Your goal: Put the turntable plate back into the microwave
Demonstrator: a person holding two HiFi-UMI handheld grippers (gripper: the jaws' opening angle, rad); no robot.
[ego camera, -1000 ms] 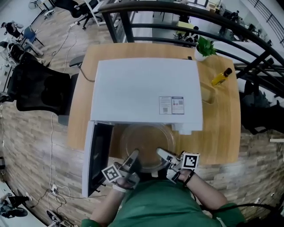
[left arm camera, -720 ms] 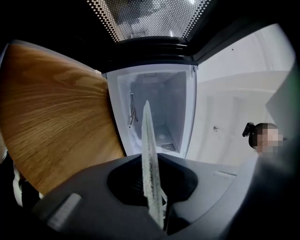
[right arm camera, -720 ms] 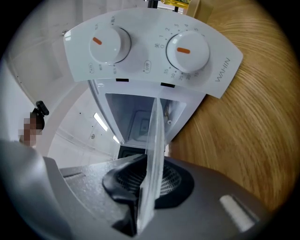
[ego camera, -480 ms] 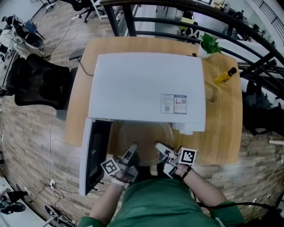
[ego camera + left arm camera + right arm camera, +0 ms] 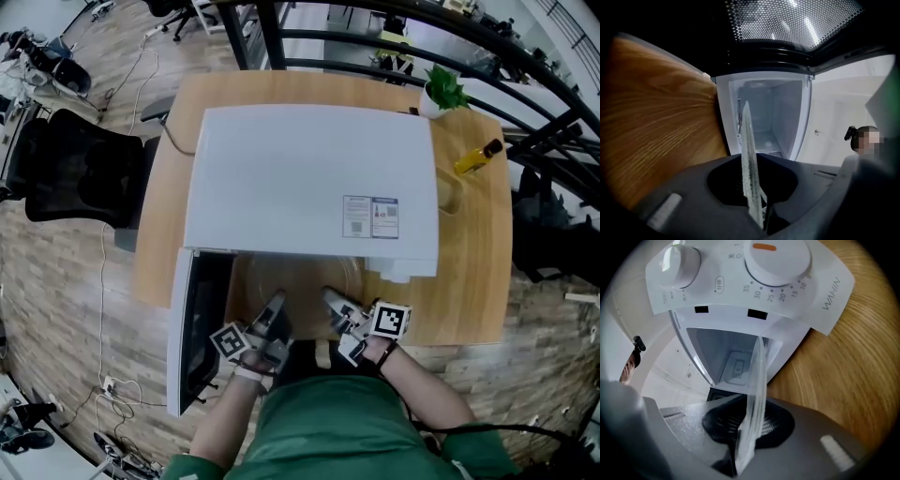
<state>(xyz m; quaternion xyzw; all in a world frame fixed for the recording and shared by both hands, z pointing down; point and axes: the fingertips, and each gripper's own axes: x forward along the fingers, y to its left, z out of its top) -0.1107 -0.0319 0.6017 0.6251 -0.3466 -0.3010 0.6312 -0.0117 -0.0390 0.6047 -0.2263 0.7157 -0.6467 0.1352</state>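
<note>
Obs.: white microwave (image 5: pixel 309 178) sits on a wooden table (image 5: pixel 473 244), its door (image 5: pixel 192 328) swung open at the near left. The glass turntable plate (image 5: pixel 300 279) is held roughly level just in front of the open cavity, above the table's near edge, with its far rim at the microwave's mouth. Left gripper (image 5: pixel 274 307) is clamped on the plate's near-left rim; its own view shows the glass edge pinched between closed jaws, cavity straight ahead. Right gripper (image 5: pixel 331 302) is on the near-right rim. Its jaws are opening, with the plate's edge between them and the pads on the glass. Its view also takes in two white dials (image 5: pixel 777 256) on the control panel. Far right on the table: a yellow bottle (image 5: pixel 473 157) lying down and a small potted plant (image 5: pixel 439 94). A black chair (image 5: pixel 70 164) stands left of the table.
</note>
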